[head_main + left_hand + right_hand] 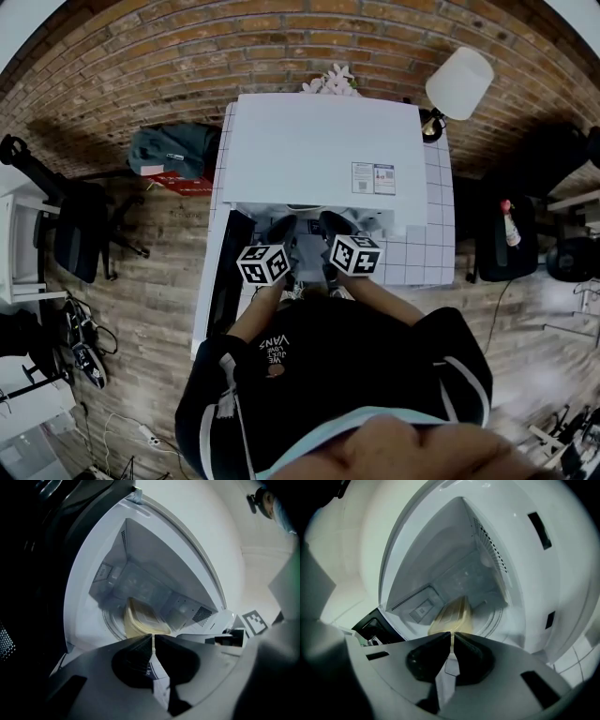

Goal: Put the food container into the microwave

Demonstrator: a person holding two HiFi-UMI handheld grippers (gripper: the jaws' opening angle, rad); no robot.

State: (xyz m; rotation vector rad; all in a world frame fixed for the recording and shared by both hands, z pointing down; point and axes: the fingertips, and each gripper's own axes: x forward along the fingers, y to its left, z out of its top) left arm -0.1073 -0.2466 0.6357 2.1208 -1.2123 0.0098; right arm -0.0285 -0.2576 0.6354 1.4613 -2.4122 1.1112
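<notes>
A white microwave (319,150) stands on a white tiled table (422,258), its dark door (228,281) swung open to the left. In both gripper views a pale yellow lidded food container (140,620) (452,616) sits tilted inside the cavity, over the glass turntable (497,620). My left gripper (153,638) (279,234) is shut on the container's near edge from the left. My right gripper (452,635) (335,228) is shut on the same edge from the right. In the head view the container is hidden behind the grippers and the microwave top.
A white lamp (459,82) stands at the table's back right and flowers (333,82) behind the microwave. A black chair (75,225) and a dark bag (173,150) are on the wooden floor to the left. More gear, with a bottle (509,220), lies right.
</notes>
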